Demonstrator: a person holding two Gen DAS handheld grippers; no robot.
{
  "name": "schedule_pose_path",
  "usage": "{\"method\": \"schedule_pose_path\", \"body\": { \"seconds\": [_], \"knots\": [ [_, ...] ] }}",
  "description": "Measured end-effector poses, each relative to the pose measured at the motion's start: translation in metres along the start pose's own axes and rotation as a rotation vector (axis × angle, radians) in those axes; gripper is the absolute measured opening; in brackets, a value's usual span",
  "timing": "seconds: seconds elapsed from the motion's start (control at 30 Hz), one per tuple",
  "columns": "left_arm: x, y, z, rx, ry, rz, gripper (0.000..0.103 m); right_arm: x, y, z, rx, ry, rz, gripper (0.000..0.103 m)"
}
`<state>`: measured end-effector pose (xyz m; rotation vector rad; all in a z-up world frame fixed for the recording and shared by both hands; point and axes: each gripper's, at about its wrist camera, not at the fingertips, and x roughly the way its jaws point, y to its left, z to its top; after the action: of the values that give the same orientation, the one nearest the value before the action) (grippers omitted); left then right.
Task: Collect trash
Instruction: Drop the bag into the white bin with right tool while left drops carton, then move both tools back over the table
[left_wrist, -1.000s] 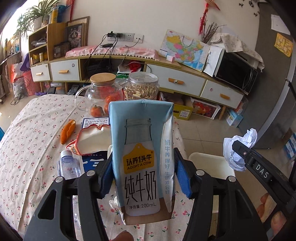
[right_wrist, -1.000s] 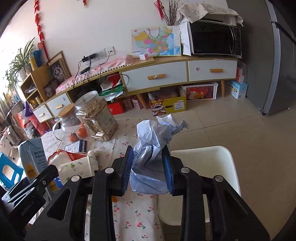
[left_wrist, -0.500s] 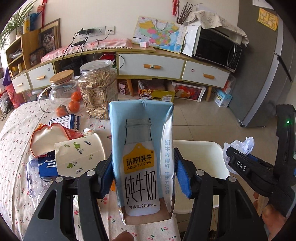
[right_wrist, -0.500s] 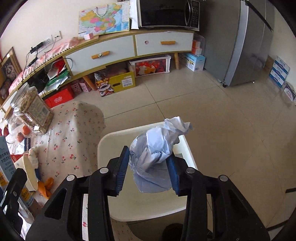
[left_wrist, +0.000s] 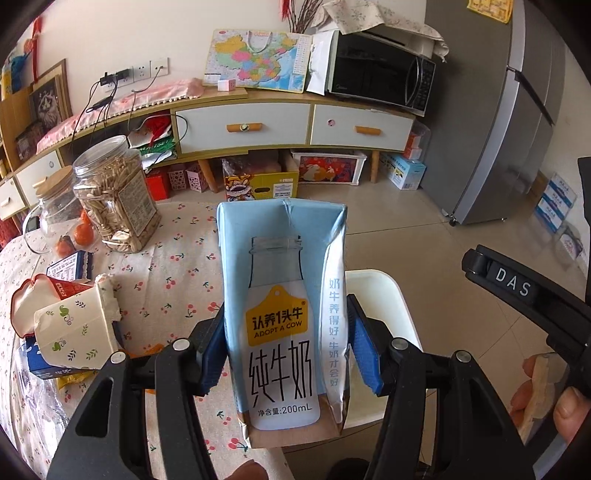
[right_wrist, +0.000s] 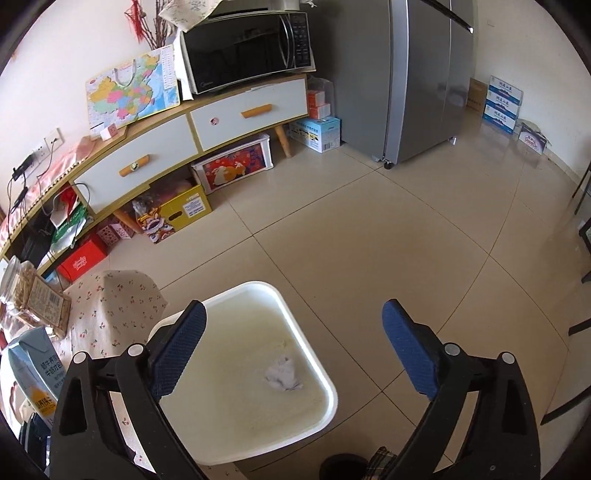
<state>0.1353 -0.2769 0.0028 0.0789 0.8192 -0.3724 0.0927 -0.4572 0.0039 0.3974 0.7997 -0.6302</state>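
The left tongs (left_wrist: 286, 354) clamp an upright blue milk carton (left_wrist: 282, 317) by its sides, holding it above the edge of the cherry-print tabletop (left_wrist: 173, 273), just beside the white bin (left_wrist: 384, 295). The right tongs (right_wrist: 293, 354) gape wide with nothing between their blue pads (right_wrist: 408, 347), poised over that white bin (right_wrist: 325, 384), where a crumpled paper ball (right_wrist: 282, 376) lies on the bottom. On the tabletop sit a tipped paper cup (left_wrist: 75, 332) and a clear jar of seeds (left_wrist: 114, 197).
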Motion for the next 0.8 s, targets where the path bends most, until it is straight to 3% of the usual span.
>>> {"method": "schedule_pose_path", "body": {
  "seconds": [0.17,0.23,0.37,0.53,0.8],
  "knots": [
    [0.017,-0.018,0.003,0.027,0.040,-0.051,0.059,0.004,-0.019,0.006,0.044,0.015,-0.028,0.096],
    [0.025,-0.019,0.003,0.014,0.071,-0.068,0.076,0.005,-0.021,0.007,0.036,0.016,-0.040,0.096],
    [0.028,-0.013,0.004,-0.026,0.092,-0.086,0.078,0.005,-0.020,0.007,0.022,0.014,-0.037,0.096],
    [0.022,-0.003,0.003,-0.018,0.074,-0.031,0.087,0.000,-0.012,0.002,0.019,-0.004,-0.025,0.096],
    [0.013,0.020,-0.002,-0.003,0.067,0.049,0.090,0.002,0.018,-0.010,-0.060,0.033,0.013,0.096]
  ]
}}
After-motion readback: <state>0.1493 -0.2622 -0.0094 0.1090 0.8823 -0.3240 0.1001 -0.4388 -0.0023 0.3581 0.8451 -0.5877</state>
